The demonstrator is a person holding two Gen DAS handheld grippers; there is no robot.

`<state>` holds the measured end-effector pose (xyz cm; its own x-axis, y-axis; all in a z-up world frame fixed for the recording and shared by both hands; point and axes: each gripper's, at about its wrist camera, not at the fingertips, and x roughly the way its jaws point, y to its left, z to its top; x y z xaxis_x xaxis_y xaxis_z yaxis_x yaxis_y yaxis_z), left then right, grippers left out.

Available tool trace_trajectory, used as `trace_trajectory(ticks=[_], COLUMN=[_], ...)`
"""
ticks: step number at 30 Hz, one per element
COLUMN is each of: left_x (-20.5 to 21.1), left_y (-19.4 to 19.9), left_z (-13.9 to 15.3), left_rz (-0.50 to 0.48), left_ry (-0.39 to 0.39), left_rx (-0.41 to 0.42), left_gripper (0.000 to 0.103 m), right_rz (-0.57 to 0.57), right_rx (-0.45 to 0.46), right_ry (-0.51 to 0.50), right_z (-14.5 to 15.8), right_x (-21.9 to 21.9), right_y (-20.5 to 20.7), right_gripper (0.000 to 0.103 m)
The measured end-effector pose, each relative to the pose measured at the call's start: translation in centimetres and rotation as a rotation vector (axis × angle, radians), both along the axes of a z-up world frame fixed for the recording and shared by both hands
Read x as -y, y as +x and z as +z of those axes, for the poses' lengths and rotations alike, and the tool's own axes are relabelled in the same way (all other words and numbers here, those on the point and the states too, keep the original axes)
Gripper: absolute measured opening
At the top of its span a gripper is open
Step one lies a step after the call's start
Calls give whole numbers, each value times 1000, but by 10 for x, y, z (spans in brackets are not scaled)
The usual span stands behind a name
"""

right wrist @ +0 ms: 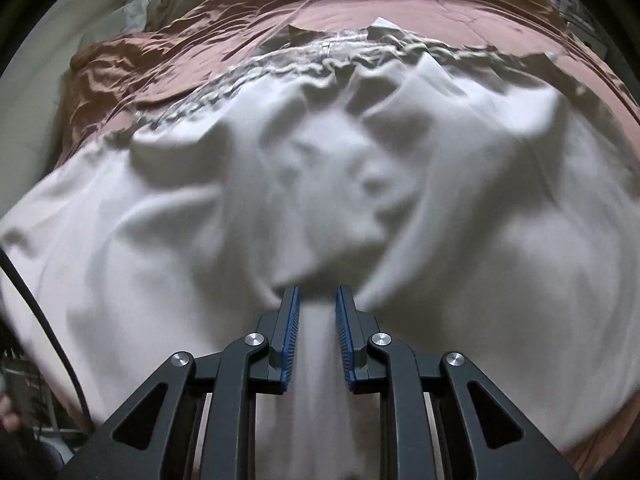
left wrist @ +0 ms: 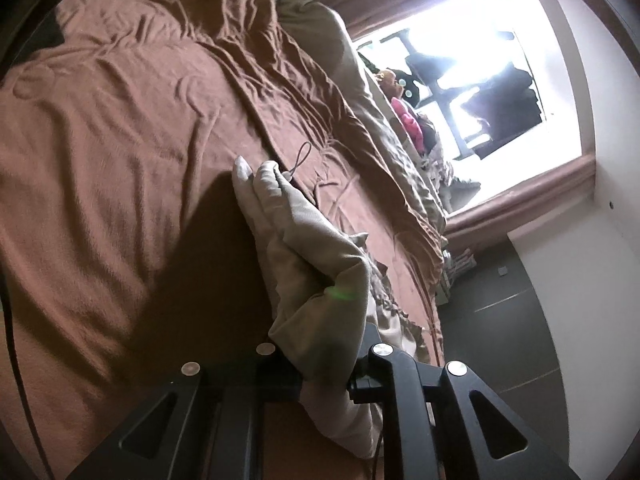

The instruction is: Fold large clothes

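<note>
currently both grippers clamp the beige garment (right wrist: 320, 208) spread over the brown bedspread (left wrist: 120, 140), left gripper (left wrist: 324, 380) pinching a bunched corner, right gripper (right wrist: 317, 320) a thin fold that could slip free if pulled unevenly.

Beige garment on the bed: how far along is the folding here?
Done: both grips are made. The left gripper pinches a bunched edge of the garment; the right gripper clamps a fold. In hand: the cloth is being lifted over the brown bedspread. Left: it lies rumpled, no neat fold yet.
</note>
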<state>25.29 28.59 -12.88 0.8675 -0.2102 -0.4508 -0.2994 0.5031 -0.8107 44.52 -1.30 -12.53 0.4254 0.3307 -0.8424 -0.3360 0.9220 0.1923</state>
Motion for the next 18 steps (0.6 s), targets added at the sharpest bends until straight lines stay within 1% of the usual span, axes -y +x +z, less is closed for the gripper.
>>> trace_trajectory(ticks=[3,5,7,8,10,13,15,18], left_x=[1,2,4,7,12,24,31,46], left_y=[2,6,11,14,19,30,37,49], left_z=[4,11,17,24,37,55,65,84], left_rz=[-7,-15,-23,-33,-54,-87,-107,-142], left_ry=[1,5,11,19,39,65,73,91], left_rx=[8,18,27,36,61,94,114,147], left_gripper=[16,15,15,15,15,15,15,15], right_rz=[-1,3,-3,-11,-1,18,20,27], right_rx=[-5,-20,-28,-10,36,36,25,-20], right_ry=[9,37,61,68,95,142,159,189], right_z=[-2,-2,1,6,19,27,23,5], right_x=[-6,-6,-2,3,12,27,36,45], right_y=[25,40,46,45,36,13,-6,-24], right_gripper=[16,16,16,16,16,16,16,16])
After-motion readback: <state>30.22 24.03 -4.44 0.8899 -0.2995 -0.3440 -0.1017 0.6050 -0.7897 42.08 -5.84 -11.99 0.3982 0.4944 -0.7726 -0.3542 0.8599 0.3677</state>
